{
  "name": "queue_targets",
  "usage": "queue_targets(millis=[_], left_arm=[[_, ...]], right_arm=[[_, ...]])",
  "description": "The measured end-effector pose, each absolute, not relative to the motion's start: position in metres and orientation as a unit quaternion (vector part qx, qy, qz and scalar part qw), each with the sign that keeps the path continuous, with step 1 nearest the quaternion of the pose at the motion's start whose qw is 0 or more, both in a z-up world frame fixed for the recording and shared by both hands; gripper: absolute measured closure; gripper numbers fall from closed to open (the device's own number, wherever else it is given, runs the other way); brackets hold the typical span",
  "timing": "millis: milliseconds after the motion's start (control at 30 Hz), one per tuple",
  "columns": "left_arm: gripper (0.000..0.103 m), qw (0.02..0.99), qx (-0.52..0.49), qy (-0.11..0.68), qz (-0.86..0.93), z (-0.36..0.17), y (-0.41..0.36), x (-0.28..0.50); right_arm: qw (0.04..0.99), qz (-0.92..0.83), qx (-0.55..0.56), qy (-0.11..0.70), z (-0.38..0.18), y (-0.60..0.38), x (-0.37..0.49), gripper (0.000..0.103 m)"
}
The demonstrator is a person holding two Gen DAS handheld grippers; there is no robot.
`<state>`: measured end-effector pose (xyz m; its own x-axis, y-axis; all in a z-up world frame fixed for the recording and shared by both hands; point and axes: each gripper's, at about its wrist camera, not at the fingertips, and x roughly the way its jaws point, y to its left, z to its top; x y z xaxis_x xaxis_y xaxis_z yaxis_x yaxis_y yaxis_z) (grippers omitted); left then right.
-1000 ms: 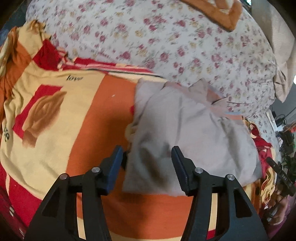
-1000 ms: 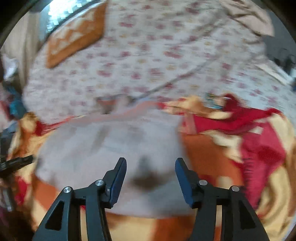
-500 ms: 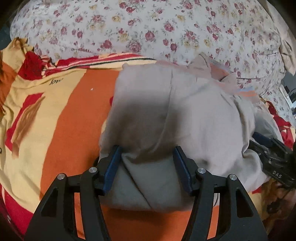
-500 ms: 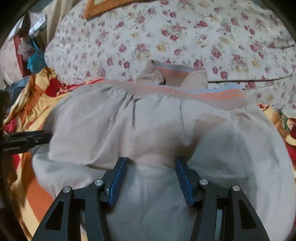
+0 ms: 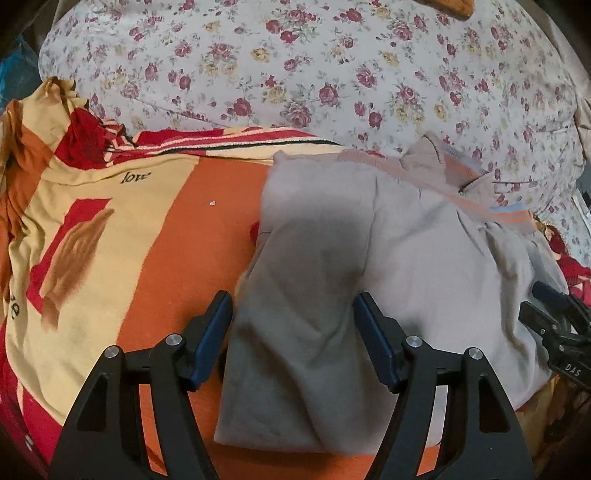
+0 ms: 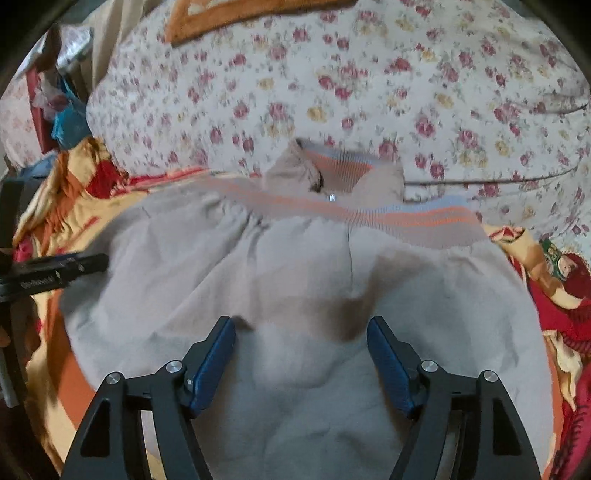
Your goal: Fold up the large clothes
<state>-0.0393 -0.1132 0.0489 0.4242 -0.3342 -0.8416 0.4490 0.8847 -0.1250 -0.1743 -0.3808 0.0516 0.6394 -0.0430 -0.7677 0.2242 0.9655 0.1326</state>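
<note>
A grey-beige garment (image 5: 388, 266) with orange and blue ribbed bands lies folded on an orange, red and yellow blanket (image 5: 166, 258). My left gripper (image 5: 293, 325) is open, its jaws standing either side of the garment's left fold, just above it. My right gripper (image 6: 301, 350) is open over the garment (image 6: 295, 280) near its front middle, holding nothing. The right gripper's fingers (image 5: 554, 314) show at the right edge of the left wrist view. The left gripper's fingers (image 6: 55, 275) show at the left edge of the right wrist view.
A floral quilt (image 5: 332, 74) rises behind the garment and also fills the back of the right wrist view (image 6: 369, 92). An orange cushion (image 6: 229, 18) lies on it at the top. Clutter and blue fabric (image 6: 66, 122) sit at the far left.
Both grippers came down close over the garment from farther back and now hover over it, open throughout. The left gripper drew back slightly in the last half second.
</note>
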Motion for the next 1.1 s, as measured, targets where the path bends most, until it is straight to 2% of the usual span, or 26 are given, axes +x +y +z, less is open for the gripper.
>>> queue_targets(millis=[367, 433, 533, 700, 767, 833, 967, 1100], left_arm=[[0.034, 0.842, 0.063, 0.484, -0.229, 0.046, -0.115, -0.038], [0.034, 0.842, 0.063, 0.486, -0.227, 0.044, -0.116, -0.037], [0.032, 0.841, 0.062, 0.488, -0.225, 0.043, -0.117, -0.036], [0.032, 0.827, 0.015, 0.510, -0.235, 0.047, -0.102, -0.022], [0.030, 0.820, -0.016, 0.520, -0.238, 0.048, -0.091, -0.012], [0.018, 0.809, -0.056, 0.530, -0.247, 0.048, -0.081, -0.003], [0.015, 0.778, -0.100, 0.551, -0.286, 0.041, -0.081, 0.008], [0.013, 0.753, -0.072, 0.577, -0.309, 0.023, -0.106, 0.011]], right_arm=[[0.907, -0.082, 0.120, 0.396, 0.061, -0.389, -0.184, 0.031], [0.902, -0.085, 0.113, 0.407, 0.053, -0.389, -0.180, 0.027], [0.891, -0.091, 0.104, 0.433, 0.035, -0.386, -0.173, 0.025], [0.894, -0.088, 0.102, 0.427, 0.046, -0.385, -0.176, 0.026], [0.893, -0.083, 0.117, 0.426, 0.048, -0.389, -0.178, 0.026], [0.892, -0.078, 0.131, 0.425, 0.050, -0.393, -0.181, 0.025], [0.891, -0.071, 0.141, 0.426, 0.053, -0.395, -0.185, 0.026], [0.891, -0.066, 0.143, 0.426, 0.052, -0.396, -0.185, 0.025]])
